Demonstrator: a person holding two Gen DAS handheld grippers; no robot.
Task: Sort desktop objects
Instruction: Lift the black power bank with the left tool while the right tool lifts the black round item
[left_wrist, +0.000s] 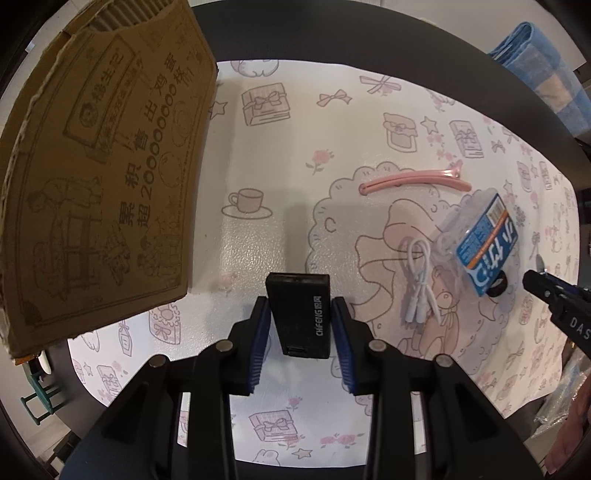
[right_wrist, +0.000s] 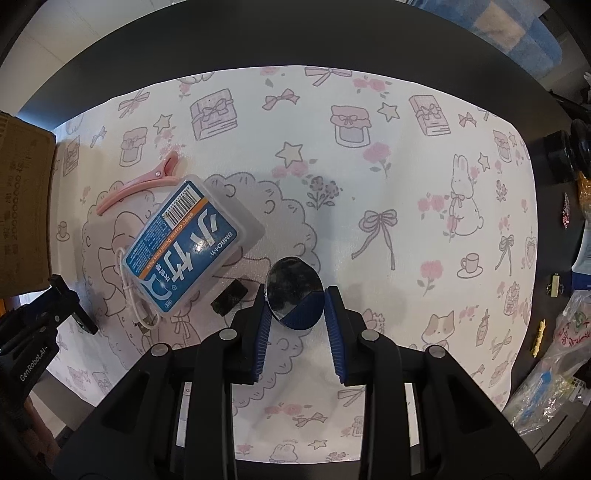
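A: Where's the box (left_wrist: 99, 177)?
B: Up-left of the left gripper (left_wrist: 300, 325), which is clamped on the black stick (left_wrist: 301, 314), long axis pointing ahead.
A: And the right gripper (right_wrist: 295, 314)?
B: Its jaws pinch the mirror (right_wrist: 293, 291), above the mat (right_wrist: 369, 221).

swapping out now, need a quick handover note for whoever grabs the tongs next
Left tongs: shut on the black Chifeng lighter, held above the mat beside the cardboard box.
Right tongs: jaws astride the round mirror; grip unclear.
On the mat: pink hair clip, floss pick box, white cable.
Done: nothing visibly sorted. Left: everything.
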